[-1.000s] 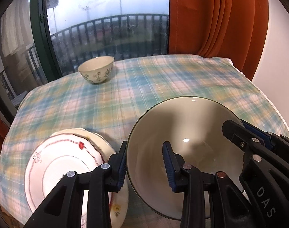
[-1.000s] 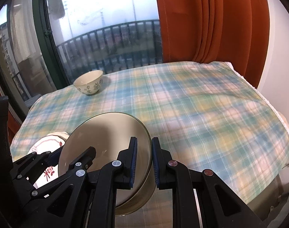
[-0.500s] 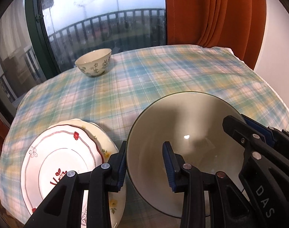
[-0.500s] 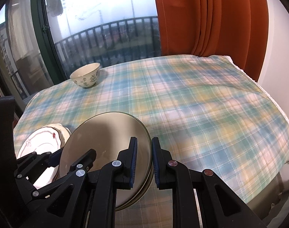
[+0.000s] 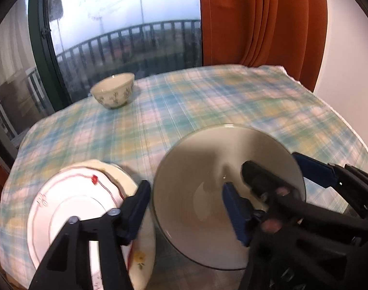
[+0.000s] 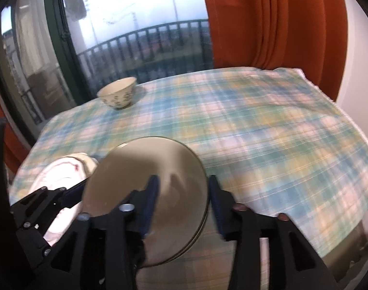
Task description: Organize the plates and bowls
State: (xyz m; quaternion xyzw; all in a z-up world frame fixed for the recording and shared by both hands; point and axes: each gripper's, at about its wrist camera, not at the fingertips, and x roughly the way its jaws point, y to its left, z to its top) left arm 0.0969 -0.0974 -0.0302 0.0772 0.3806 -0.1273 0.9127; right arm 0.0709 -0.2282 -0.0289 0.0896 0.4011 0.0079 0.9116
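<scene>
Both tongs point steeply downward, side by side. The left tongs [image 5: 186, 207] have just been opening; their blue-padded fingers [image 5: 234, 213] stand apart with a bowl's rim between them, unpressed. The right tongs [image 6: 182, 200] have likewise just been opening, pads clear of the opposite rim.

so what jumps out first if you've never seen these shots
The big plain bowl fills the near foreground on the plaid tablecloth, with the left gripper and right gripper each straddling its rim; their jaws have just been opening and the pads stand off the rim. Left of it lies a stack of patterned plates, and a small patterned bowl sits alone at the far edge by the window, beside an orange curtain.
</scene>
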